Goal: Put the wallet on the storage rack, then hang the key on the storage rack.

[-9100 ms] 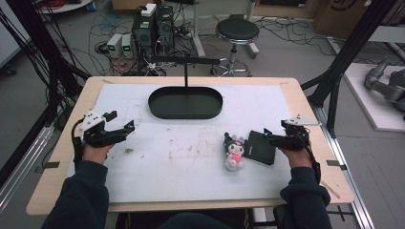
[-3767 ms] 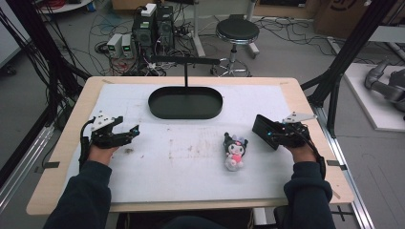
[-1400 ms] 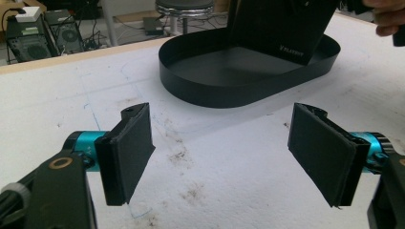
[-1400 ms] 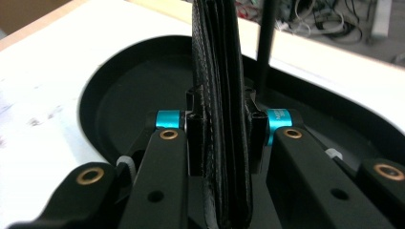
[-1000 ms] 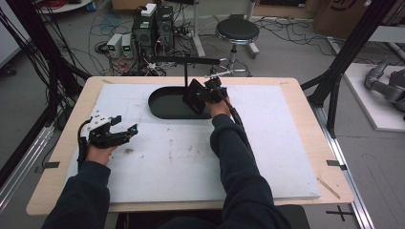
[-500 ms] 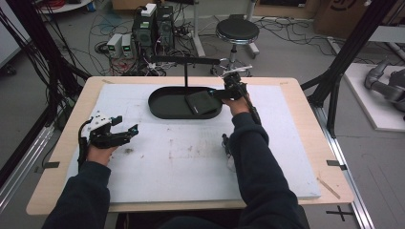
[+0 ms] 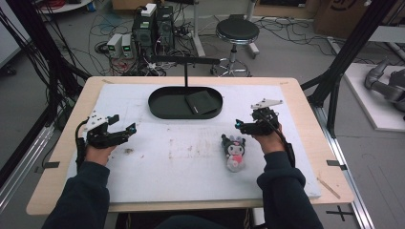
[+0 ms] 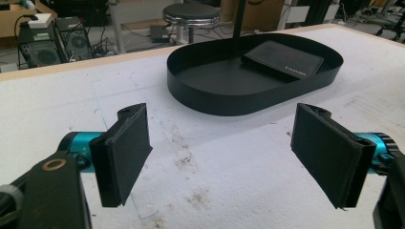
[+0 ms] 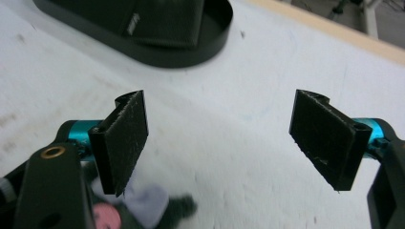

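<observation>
Black wallet (image 7: 201, 102) is seen lying flat in the right half of the oval black tray (image 7: 162, 107), upper centre of the high view, beside the tray's upright post (image 7: 186, 78).

Right gripper (image 7: 241, 127) is held right of centre, well apart from the tray; its jaws have just been opening and stand wide, with nothing between them. A plush toy (image 7: 233, 151) lies on the white mat (image 7: 181, 162) just below and left of it.

Left gripper (image 7: 128, 129) is held at the left of the frame over the mat, jaws spread wide and empty; the tray and wallet are seen ahead of it in the left gripper view.
</observation>
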### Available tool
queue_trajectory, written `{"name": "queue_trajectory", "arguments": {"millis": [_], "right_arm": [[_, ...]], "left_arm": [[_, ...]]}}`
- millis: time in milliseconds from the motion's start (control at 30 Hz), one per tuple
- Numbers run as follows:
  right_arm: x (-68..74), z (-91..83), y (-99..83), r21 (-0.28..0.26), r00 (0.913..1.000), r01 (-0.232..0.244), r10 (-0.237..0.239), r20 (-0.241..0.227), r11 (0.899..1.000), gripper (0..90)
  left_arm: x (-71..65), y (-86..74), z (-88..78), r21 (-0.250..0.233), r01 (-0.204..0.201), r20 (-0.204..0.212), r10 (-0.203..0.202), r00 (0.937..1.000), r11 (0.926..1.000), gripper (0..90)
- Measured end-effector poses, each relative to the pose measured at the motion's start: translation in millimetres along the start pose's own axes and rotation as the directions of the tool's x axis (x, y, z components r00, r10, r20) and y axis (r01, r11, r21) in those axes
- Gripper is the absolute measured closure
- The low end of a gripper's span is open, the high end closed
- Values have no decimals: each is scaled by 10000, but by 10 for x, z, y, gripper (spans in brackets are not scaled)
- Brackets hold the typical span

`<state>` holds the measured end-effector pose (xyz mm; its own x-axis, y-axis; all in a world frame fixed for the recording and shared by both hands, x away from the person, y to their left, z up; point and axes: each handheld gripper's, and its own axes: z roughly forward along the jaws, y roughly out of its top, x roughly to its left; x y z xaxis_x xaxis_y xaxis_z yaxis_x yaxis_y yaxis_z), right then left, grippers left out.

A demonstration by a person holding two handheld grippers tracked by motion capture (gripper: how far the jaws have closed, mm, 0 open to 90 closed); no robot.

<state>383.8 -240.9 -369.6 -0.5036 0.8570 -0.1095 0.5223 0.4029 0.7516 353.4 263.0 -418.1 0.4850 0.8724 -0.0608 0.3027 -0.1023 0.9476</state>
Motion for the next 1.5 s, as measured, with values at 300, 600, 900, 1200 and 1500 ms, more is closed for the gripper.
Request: {"name": "queue_trajectory", "arguments": {"millis": [300, 600, 900, 1200, 1500], "right_arm": [[89, -81, -142, -548, 9996, 266, -262, 77, 9981, 212], [317, -44, -185, -116, 9977, 571, -575, -352, 9983, 218], [400, 11, -289, 1213, 9969, 238, -144, -772, 9923, 230], [366, 220, -346, 1162, 9540, -834, 1130, -2776, 9897, 509], [319, 63, -183, 0, 9830, 857, -845, -1631, 9963, 883]], "left_arm": [[-6, -15, 6, -30, 118, 65, -118, 9999, 9999, 210], [-5, -11, -7, -5, 21, -19, -21, 10000, 10000, 212], [-36, -5, -15, 33, -107, -63, 107, 9999, 9999, 220], [-60, -20, 38, 158, -154, 97, 152, 9998, 9998, 227], [-50, -21, 35, 173, -148, 73, 147, 9999, 9997, 230]]}}
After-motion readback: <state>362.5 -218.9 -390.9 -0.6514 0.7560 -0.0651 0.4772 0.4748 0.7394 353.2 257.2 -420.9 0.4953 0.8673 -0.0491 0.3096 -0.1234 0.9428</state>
